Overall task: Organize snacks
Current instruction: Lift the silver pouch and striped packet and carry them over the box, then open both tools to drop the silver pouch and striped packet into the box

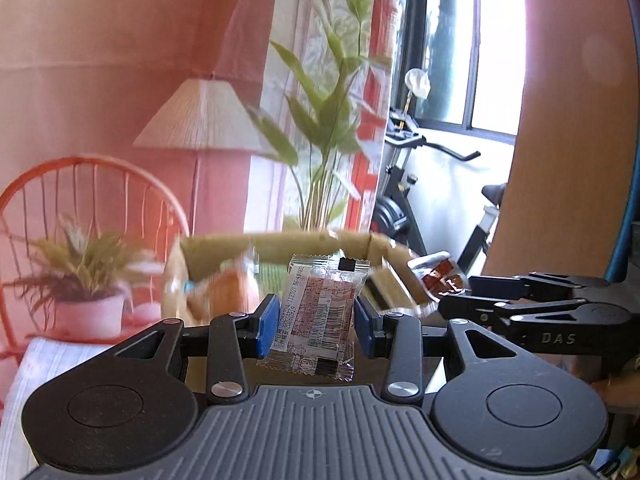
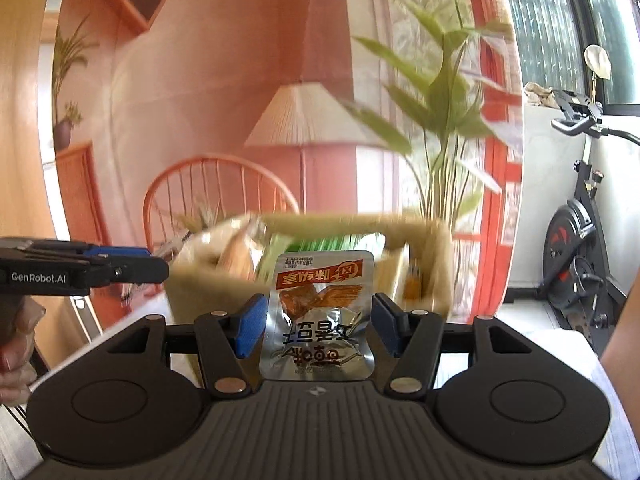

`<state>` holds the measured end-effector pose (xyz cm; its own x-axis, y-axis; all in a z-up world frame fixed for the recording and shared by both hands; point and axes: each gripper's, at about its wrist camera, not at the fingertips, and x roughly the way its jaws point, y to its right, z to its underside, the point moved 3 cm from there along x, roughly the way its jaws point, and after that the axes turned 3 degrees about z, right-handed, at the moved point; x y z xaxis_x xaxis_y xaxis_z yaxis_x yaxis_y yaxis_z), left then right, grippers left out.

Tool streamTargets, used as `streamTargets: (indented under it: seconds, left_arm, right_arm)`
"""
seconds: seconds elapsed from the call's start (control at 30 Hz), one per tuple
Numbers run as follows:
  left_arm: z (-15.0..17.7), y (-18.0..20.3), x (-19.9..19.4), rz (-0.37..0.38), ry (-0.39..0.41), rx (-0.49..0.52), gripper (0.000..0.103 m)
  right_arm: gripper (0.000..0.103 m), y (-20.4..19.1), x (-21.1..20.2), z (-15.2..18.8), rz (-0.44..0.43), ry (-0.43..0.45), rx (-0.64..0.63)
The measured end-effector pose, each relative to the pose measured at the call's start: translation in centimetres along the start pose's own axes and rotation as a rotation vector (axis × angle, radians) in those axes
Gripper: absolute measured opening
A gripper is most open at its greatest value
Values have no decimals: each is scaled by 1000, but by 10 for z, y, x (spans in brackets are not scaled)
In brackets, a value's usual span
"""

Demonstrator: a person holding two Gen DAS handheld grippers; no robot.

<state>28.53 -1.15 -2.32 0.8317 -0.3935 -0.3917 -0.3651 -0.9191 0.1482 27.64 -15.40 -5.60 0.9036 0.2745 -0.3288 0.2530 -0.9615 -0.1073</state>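
A pale, faintly striped cloth-covered surface [image 1: 44,364] shows at the lower left of the left wrist view — in the right wrist view it appears again as a white strip at the lower right. A tan box [image 2: 434,268], open-topped and blurred, seems to stand on it near frame centre, with packets [image 2: 320,246] inside — too smeared to tell apart.

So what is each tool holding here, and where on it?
Left tool: clear snack packet, pinched across its side edges. Right tool: silver snack pouch, likewise by its side edges.
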Motion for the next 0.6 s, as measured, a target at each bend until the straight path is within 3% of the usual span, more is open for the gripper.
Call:
streamTargets:
  seconds: [0.27,0.6]
  left_arm:
    - [-25,-16,48,0,-18,-38,43]
    - [-28,-24,98,-13,-61,-48,44]
  right_arm:
    - [60,15,57,-34,9,2,10]
    - [60,26,107,-33,12,-37,6]
